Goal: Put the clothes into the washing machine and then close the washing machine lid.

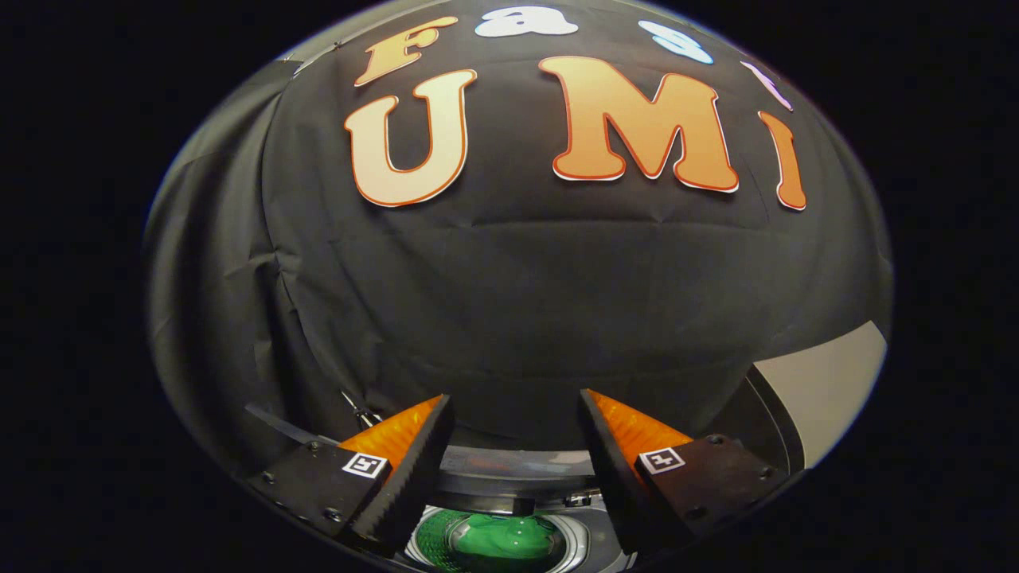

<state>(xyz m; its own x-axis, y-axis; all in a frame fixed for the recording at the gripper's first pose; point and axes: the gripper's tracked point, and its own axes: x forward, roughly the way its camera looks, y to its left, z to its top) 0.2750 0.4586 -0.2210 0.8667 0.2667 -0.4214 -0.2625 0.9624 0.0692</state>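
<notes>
My claw [516, 446] is spread wide, its two fingers apart and pinching nothing, with open space between them. Just below and between the fingers I see the round drum [426, 539] of the washer, looked into from above. Inside it lies a green cloth [501, 537], bunched into a soft lump in the middle of the drum. It touches neither finger and sits well below them. As a crumpled heap it has no clear long axis and points no particular way; I cannot tell one end from the other. At the far edge of the opening a dark curved rim [517, 465] runs across between the fingers. To the right of the right finger, a dark curved edge backed by a pale panel [828, 382] rises; I take it for the raised lid, though I cannot be sure. Beyond everything hangs the black cloth wall [517, 302] of the booth. I judge the first step done, since the cloth is in the drum and my claw is free. What remains is the lid. The next move calls for reaching its upper edge and pushing it down over the opening.
</notes>
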